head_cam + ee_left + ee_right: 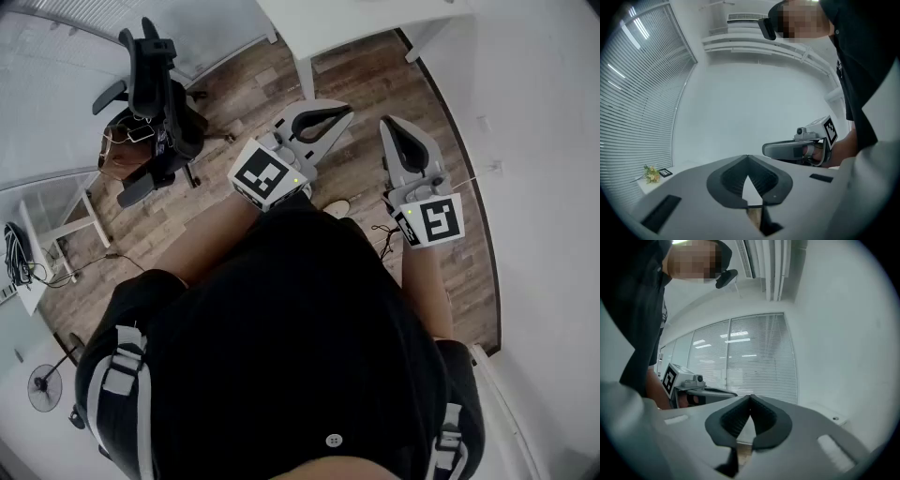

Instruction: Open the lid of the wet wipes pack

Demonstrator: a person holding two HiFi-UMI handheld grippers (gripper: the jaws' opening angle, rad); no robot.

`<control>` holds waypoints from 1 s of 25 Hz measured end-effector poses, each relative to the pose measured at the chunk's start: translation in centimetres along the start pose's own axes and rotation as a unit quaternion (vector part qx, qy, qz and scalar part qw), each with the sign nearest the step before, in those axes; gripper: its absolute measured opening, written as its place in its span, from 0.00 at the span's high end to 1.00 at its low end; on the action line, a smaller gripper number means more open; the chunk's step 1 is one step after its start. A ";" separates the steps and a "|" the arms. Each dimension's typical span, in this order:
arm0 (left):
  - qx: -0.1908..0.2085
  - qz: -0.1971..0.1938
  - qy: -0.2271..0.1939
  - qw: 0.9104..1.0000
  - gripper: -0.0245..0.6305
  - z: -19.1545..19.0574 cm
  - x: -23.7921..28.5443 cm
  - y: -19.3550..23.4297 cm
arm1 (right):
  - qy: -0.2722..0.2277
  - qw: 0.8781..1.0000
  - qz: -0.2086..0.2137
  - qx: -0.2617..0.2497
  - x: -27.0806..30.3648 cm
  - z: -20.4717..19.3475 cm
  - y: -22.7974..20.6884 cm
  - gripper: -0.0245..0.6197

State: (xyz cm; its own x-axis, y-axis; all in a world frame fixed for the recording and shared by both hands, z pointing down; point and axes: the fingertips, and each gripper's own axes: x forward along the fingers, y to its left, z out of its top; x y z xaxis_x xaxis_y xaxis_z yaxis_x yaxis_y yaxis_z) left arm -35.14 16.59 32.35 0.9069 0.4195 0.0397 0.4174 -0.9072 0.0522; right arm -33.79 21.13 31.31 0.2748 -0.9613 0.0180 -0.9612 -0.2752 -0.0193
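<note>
No wet wipes pack shows in any view. In the head view both grippers are held level in front of the person's chest, above the wooden floor. My left gripper (342, 111) has its jaws together with nothing between them; its own view shows the tips of the left gripper (747, 157) meeting. My right gripper (389, 127) is likewise shut and empty, and in its own view the right gripper (750, 397) has its tips touching. Each gripper appears in the other's view, side by side and a little apart.
A black office chair (155, 94) stands at the left on the wooden floor (234, 84). A white table (356, 23) is ahead, a white wall (544, 141) at the right. A small fan (44, 387) sits at lower left. Window blinds (633, 93) face the left gripper.
</note>
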 end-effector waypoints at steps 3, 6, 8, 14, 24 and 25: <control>-0.001 0.004 0.007 1.000 0.95 -0.4 -0.3 0.2 | 0.004 1.000 0.000 0.007 0.1 -0.4 0.1 0.95; 0.000 0.007 0.014 1.000 0.95 -0.8 -0.5 0.5 | 0.006 1.000 0.003 0.016 0.2 -0.6 0.3 0.95; -0.002 0.010 0.020 1.000 0.95 -1.1 -0.7 0.7 | 0.007 1.000 0.004 0.020 0.3 -0.8 0.4 0.95; -0.004 0.010 0.022 1.000 0.95 -1.4 -1.1 1.5 | 0.010 0.999 0.000 0.039 0.8 -1.2 0.0 0.95; -0.001 0.012 0.019 1.000 0.95 -1.2 -1.1 2.6 | 0.023 0.999 -0.014 0.018 1.8 -1.6 -0.6 0.75; -0.001 0.013 0.019 1.000 0.95 -1.2 -1.2 2.9 | 0.024 0.999 -0.016 0.019 2.1 -1.6 -0.7 0.73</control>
State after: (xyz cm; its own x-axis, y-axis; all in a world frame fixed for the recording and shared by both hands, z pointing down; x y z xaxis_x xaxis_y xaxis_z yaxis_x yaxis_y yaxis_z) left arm -35.06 13.50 33.67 0.9146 0.3967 0.0785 0.3935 -0.9178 0.0535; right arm -32.57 19.36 32.98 0.3026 -0.9507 0.0672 -0.9503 -0.3064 -0.0551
